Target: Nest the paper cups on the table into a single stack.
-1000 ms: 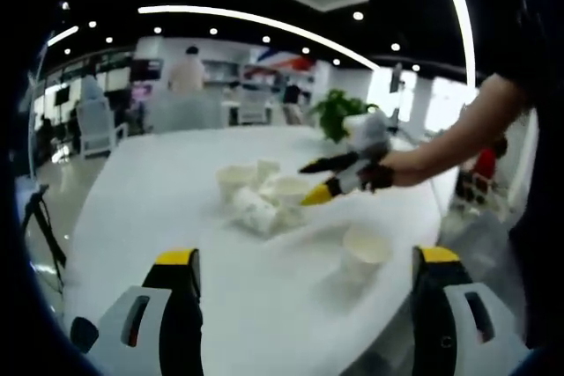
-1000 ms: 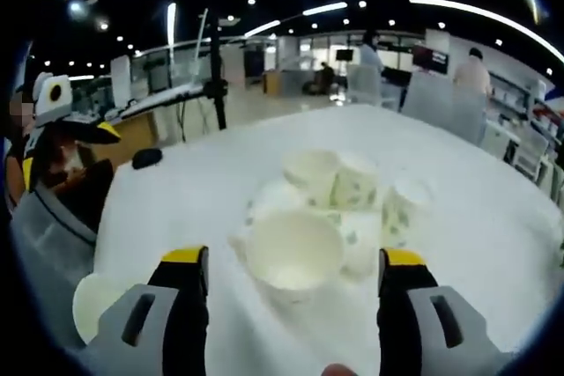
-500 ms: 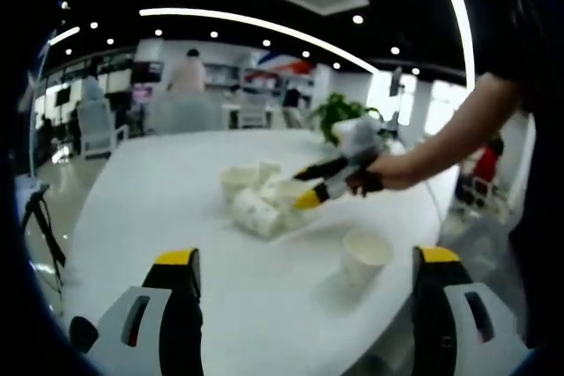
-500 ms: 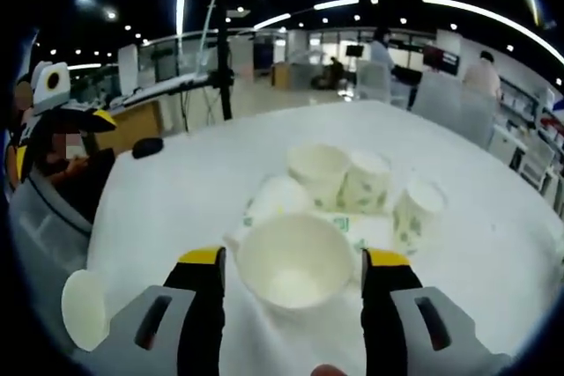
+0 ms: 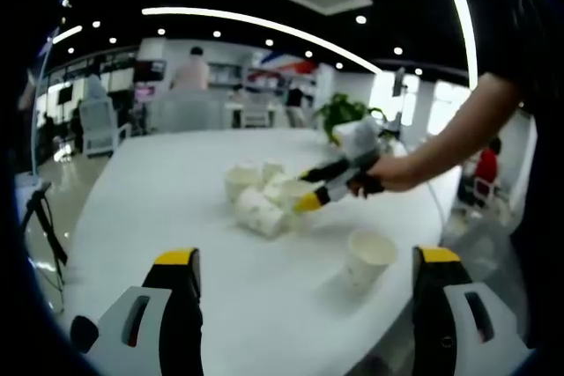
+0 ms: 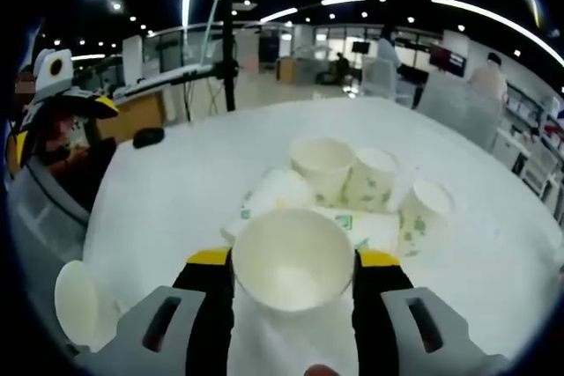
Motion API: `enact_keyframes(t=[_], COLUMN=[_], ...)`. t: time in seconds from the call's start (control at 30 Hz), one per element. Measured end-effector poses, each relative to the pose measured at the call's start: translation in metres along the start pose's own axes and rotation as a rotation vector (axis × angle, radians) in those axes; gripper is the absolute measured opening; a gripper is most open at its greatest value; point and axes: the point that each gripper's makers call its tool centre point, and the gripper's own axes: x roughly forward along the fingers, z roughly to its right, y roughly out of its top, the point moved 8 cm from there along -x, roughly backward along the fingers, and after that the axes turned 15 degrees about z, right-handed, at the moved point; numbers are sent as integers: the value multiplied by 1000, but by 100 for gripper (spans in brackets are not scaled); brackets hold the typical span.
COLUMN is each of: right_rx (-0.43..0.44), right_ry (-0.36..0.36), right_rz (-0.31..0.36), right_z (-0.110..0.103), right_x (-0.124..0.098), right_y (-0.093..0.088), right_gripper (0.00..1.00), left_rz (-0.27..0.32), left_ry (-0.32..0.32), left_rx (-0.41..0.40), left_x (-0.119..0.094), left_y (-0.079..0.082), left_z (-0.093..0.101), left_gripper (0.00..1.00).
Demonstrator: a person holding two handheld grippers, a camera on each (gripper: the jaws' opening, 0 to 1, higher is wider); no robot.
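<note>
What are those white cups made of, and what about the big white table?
The white cup between the right gripper's fingers looks like thin matte paper: rolled rim, dull inside. The upright cups with green leaf prints look like paper too. The round white table seems a smooth, slightly glossy hard top, perhaps laminate; I can't be sure.

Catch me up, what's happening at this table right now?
A person with a gripper in each hand is stacking paper cups on a white table. The right gripper has its jaws around the rim of an upright cup at the near edge of a cluster of cups, some upright, some on their sides. The left gripper hangs open, holding nothing. One lone cup stands apart near the table edge. No stack is formed yet.
</note>
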Motion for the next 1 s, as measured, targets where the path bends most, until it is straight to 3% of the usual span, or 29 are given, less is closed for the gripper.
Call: enact_keyframes(t=[0.33, 1.0], right_rx=[13, 10], right_ry=[2, 3], right_rz=[1, 5], right_z=[-5, -10], right_x=[-8, -23], right_y=[4, 14], right_gripper=[45, 45], left_rz=[-1, 22], left_ry=[3, -9], left_rx=[-9, -1], left_x=[-3, -2], left_y=[-2, 4], left_z=[-1, 5], left_gripper=[100, 100])
